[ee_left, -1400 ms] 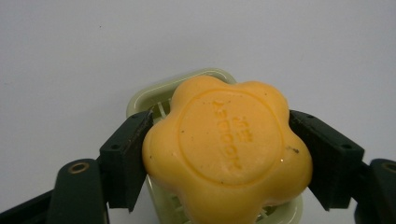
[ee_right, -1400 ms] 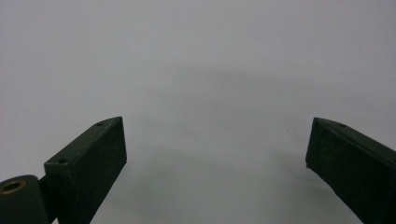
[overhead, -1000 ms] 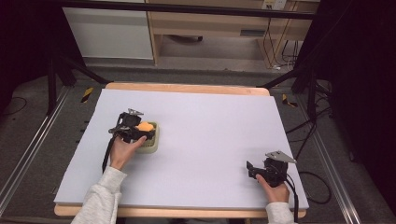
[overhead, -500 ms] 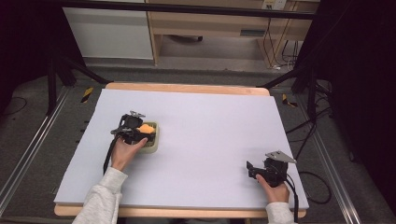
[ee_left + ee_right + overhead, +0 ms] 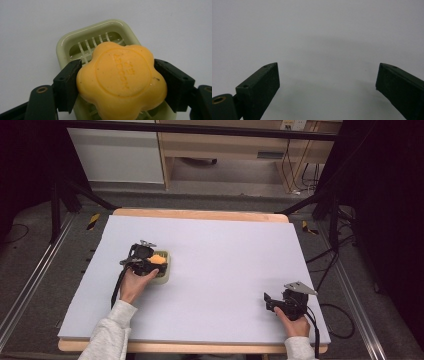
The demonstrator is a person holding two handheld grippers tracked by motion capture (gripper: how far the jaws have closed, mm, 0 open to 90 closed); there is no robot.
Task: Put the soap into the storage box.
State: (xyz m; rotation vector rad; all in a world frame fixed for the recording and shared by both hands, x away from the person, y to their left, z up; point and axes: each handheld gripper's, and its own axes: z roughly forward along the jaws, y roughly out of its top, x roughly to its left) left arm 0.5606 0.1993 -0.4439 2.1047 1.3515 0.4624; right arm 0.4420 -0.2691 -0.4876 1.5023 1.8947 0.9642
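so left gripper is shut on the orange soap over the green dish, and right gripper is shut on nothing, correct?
Not quite. The right gripper is open: the right gripper view shows its jaws wide apart over bare table. The rest holds: the left gripper is shut on the orange soap over the green soap dish.

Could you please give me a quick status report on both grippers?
Left hand-held gripper shut on orange flower-shaped soap bar, over pale green slotted soap dish. Right hand-held gripper open, empty. Nothing in the way.

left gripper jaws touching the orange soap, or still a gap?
Touching. The left gripper view shows the left gripper with both black jaws pressed flat against opposite sides of the orange soap, no gap, above the green soap dish.
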